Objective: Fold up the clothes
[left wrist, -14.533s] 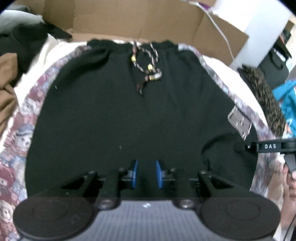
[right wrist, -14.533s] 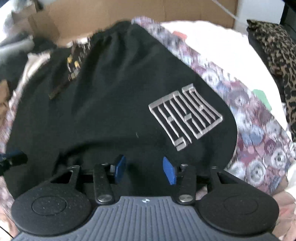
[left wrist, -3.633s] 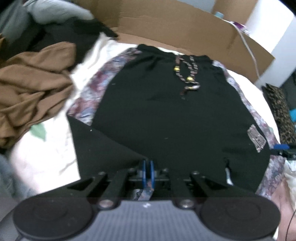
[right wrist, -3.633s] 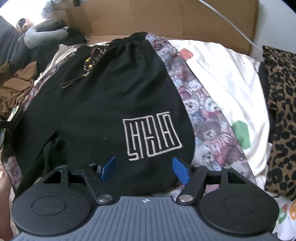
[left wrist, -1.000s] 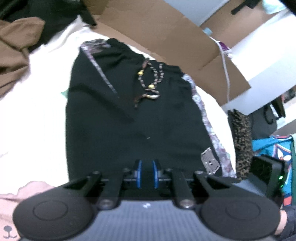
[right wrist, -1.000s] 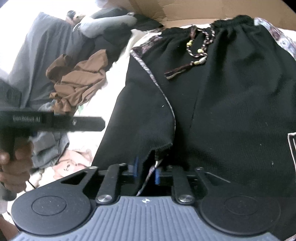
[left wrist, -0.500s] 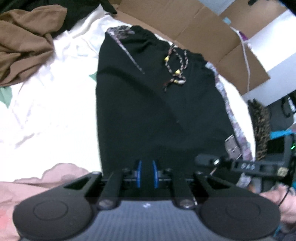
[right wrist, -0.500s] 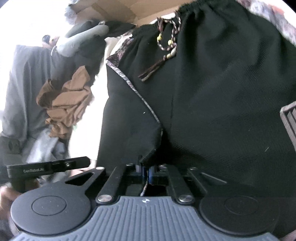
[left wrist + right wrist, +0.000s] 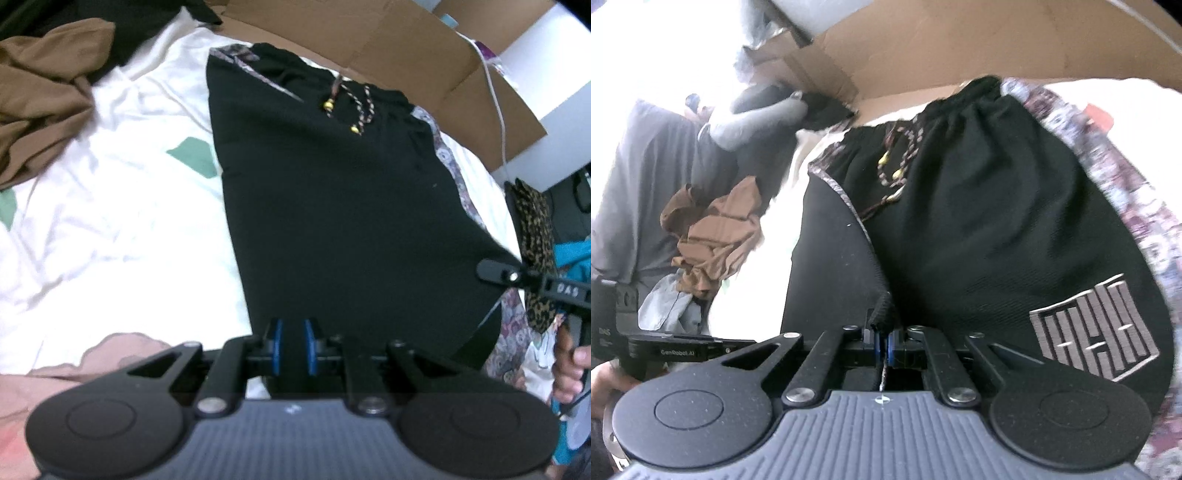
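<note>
A: Black shorts (image 9: 343, 206) lie along the middle of the bed sheet (image 9: 110, 206), waistband toward the cardboard (image 9: 369, 40) at the far edge. Left side folded over the front. Beaded drawstring (image 9: 356, 107) on top.

B: Writing?

A: Grey maze-like emblem (image 9: 1095, 326) on the leg near the right edge; can't read it. "GenRobot.AI" shows on the other tool's body in the right wrist view.

B: Right gripper (image 9: 882, 345)?

A: Clamped tight on the folded hem corner.

B: Left gripper (image 9: 293, 345)?

A: Jaws narrow, black cloth between the blue pads; pinching the near hem.

B: Surroundings?

A: Brown garment (image 9: 40, 99) at the sheet's far left corner, leopard-print fabric (image 9: 535, 236) off the right edge.
</note>
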### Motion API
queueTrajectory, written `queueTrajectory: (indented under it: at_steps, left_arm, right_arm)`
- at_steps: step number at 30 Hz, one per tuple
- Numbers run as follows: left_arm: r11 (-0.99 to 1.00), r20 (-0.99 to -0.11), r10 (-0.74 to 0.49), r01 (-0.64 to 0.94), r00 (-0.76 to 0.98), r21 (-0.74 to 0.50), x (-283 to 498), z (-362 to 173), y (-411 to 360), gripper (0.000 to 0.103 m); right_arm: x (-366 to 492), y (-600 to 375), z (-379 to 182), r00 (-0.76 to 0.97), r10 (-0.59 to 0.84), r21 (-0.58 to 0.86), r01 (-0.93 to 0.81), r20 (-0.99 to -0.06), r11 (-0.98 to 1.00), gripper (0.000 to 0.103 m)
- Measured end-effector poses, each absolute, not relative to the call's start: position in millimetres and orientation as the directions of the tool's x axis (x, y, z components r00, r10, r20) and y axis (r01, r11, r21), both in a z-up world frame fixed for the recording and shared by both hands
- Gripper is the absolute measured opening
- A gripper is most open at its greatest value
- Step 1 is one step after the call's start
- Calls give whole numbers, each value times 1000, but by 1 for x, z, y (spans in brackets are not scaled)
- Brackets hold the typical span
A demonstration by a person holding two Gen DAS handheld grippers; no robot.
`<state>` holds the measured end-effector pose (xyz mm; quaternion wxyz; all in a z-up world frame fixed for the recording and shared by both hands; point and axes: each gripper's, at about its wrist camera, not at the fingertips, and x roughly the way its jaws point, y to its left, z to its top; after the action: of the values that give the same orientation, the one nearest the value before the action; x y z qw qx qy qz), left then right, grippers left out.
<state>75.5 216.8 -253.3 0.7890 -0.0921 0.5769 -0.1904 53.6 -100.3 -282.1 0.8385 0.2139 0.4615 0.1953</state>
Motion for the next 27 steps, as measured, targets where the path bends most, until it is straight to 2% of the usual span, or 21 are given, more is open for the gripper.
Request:
queueTrajectory:
  at_steps: [4,27]
  left_arm:
    - [907,-881,-407,222,240,-359,74,-256,201,19]
    - [868,-896,-429,324,114,-375,61,-272,131,27]
  right_arm:
    - [47,-128,-274,524,482,522,-81,-702,849,1]
    - [-8,-249,-270,583,307,460,130,-752,878,1]
